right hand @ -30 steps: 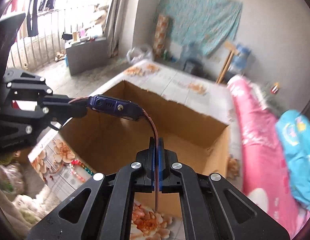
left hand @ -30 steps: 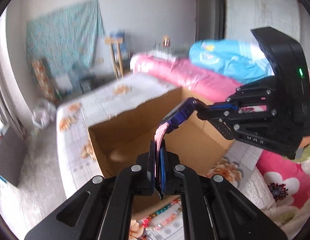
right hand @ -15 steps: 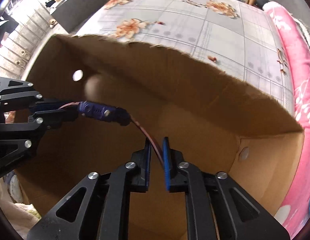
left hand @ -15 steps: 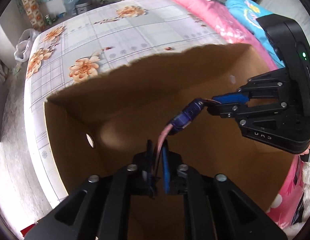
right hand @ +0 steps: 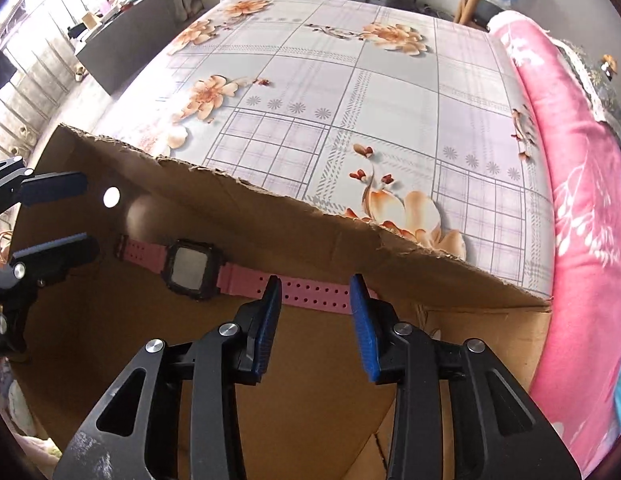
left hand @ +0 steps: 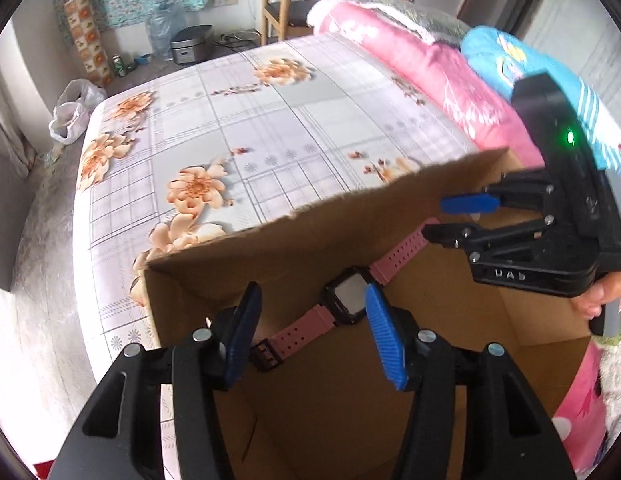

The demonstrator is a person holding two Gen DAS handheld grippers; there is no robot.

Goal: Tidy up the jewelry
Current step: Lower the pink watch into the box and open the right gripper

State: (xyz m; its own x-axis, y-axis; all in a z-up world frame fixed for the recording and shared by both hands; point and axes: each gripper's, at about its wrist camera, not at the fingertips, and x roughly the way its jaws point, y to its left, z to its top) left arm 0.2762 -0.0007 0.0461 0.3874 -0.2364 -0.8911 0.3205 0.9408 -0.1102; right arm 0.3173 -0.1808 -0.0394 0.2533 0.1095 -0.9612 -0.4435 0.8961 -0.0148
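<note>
- Low in both wrist views, the left gripper [left hand: 310, 330] and right gripper [right hand: 314, 322] were opening, pads off the strap.
- Beyond them, mid-frame, the pink-strapped digital watch [right hand: 190, 268] lay stretched inside the cardboard box [right hand: 270, 216].
- Farther up spread the floral bedsheet [right hand: 350, 92].

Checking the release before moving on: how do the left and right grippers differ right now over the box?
The left gripper frames the watch's buckle strap; the right gripper frames its perforated strap. The left gapes wider than the right. Both are opening above the cardboard box, pads clear of the watch.
</note>
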